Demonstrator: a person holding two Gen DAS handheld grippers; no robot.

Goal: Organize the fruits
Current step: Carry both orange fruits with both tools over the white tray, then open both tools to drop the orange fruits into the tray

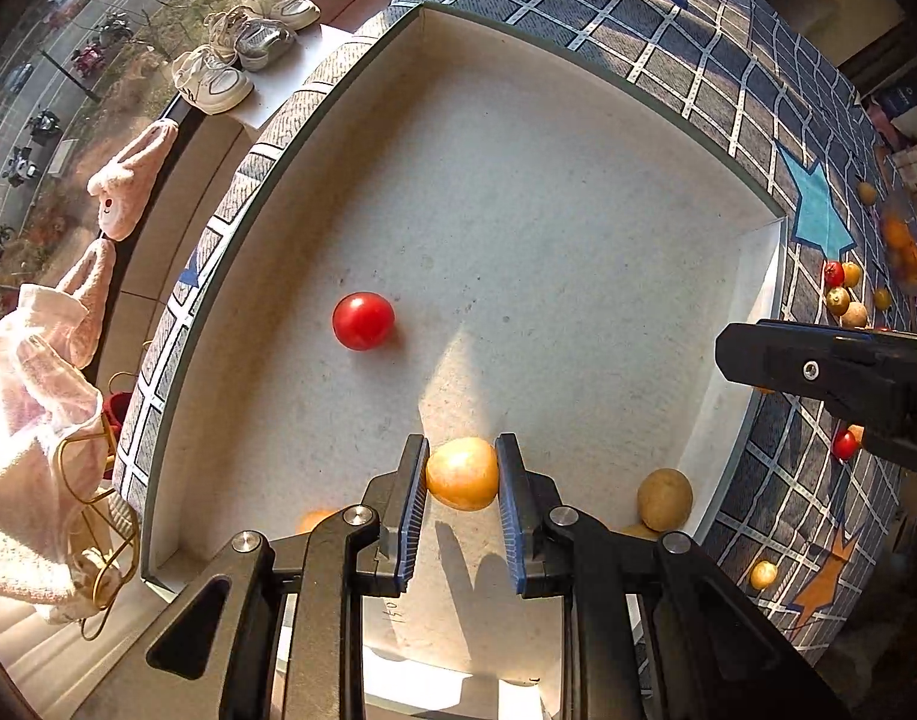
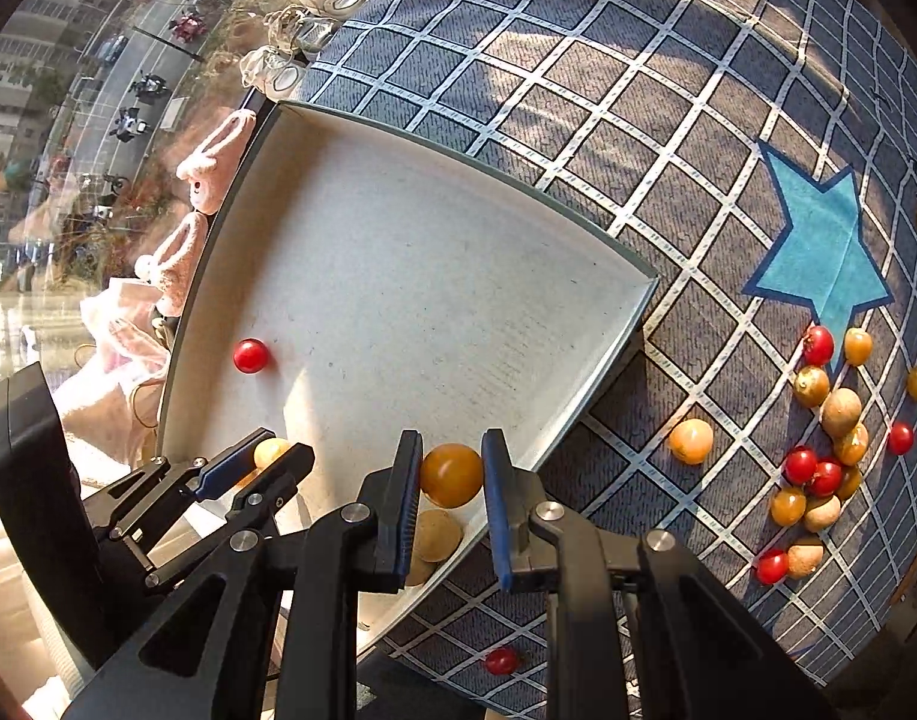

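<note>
My left gripper (image 1: 461, 471) is shut on a pale yellow round fruit (image 1: 461, 474) just above the floor of the white tray (image 1: 518, 210). A red cherry tomato (image 1: 362, 321) and a tan fruit (image 1: 664, 498) lie in the tray. My right gripper (image 2: 451, 468) is shut on an orange cherry tomato (image 2: 451, 475), held over the tray's near-right edge (image 2: 578, 420), above the tan fruit (image 2: 437, 534). The right wrist view also shows the left gripper (image 2: 266, 453) with its yellow fruit (image 2: 270, 451). A heap of red, orange and tan fruits (image 2: 818, 450) lies on the checked cloth.
The tray rests on a grey checked cloth (image 2: 578, 120) with a blue star (image 2: 818, 252). Loose fruits lie on the cloth: an orange one (image 2: 691, 440) and a red one (image 2: 502, 660). White shoes (image 1: 248, 48) and pink plush slippers (image 1: 128, 186) sit on the window ledge at left.
</note>
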